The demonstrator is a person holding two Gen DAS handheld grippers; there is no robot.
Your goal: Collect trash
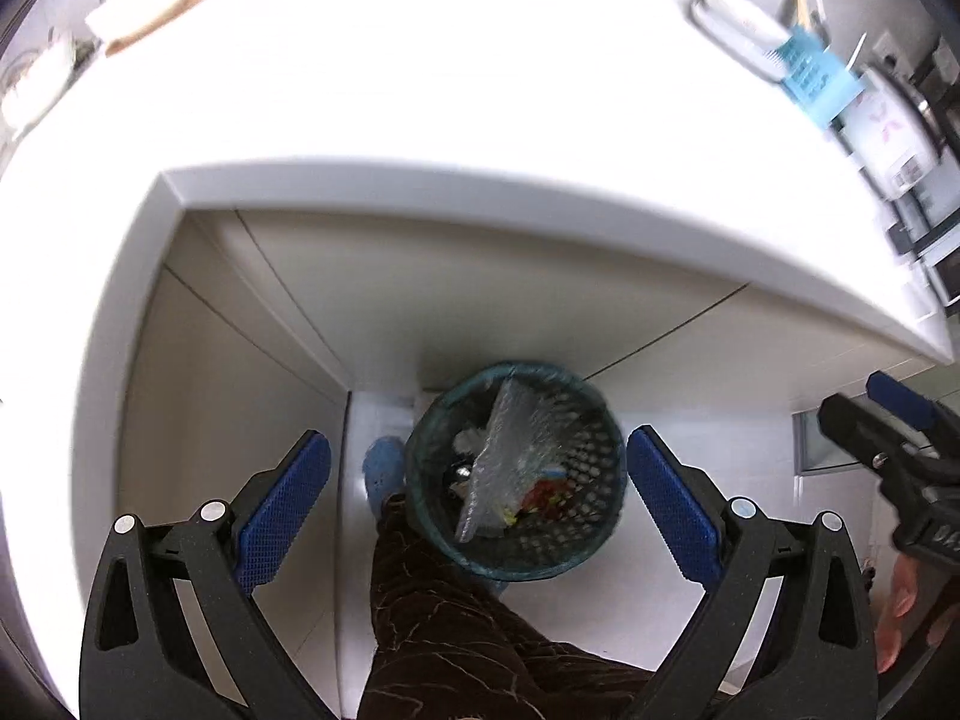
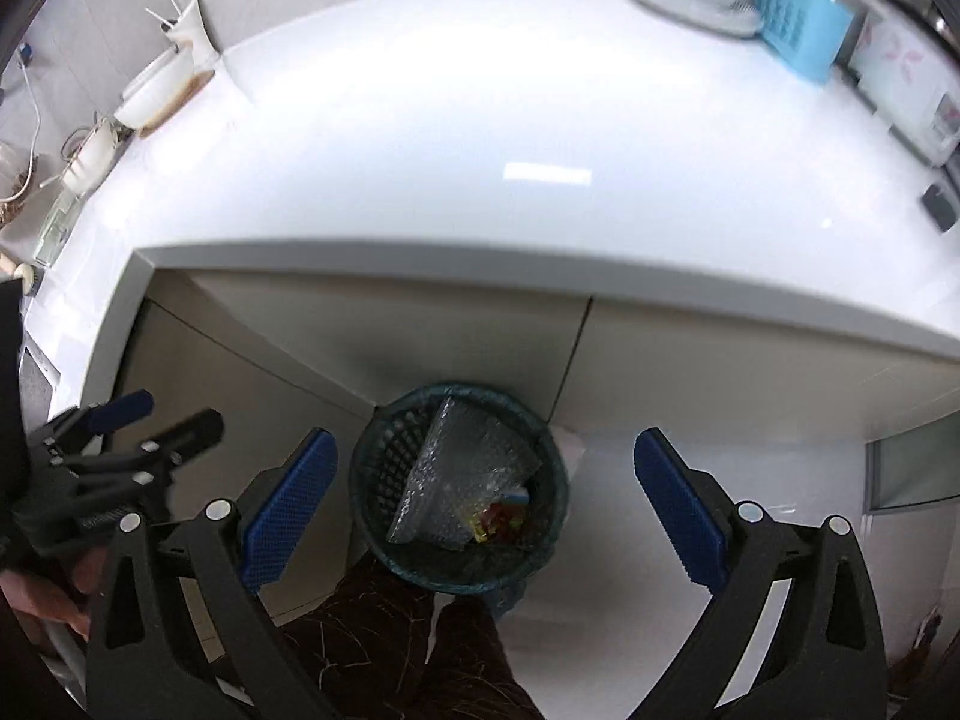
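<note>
So both grippers are held high over the bin (image 1: 516,471), which sits on the floor tucked against the cabinet under the white counter (image 2: 480,138). The left gripper (image 1: 480,501) is seen with its fingers spread wide and nothing clamped between them; the bin is framed right in the gap, far below the pads. Same story for the right gripper (image 2: 486,504): fingers fully apart, nothing held, bin centred between and below them.

The trash is already down in the bin: a sheet of bubble wrap (image 2: 462,474) is propped diagonally against the mesh wall, with some colourful wrappers (image 2: 501,519) underneath it, toward the right finger's side.

What could go wrong from here, as a guess:

- The bubble wrap is stood on edge and reaches up near the rim on the far side. If more trash is dropped from this height, it could be bounced off that springy sheet and thrown onto the floor.
- A leg in dark trousers (image 1: 456,618) is planted right against the bin, just below the fingers. The light bin could easily be knocked over by a step.
- The counter edge hangs just beyond the fingertips, so it could be clipped if the grippers are swung forward for the next item.
</note>
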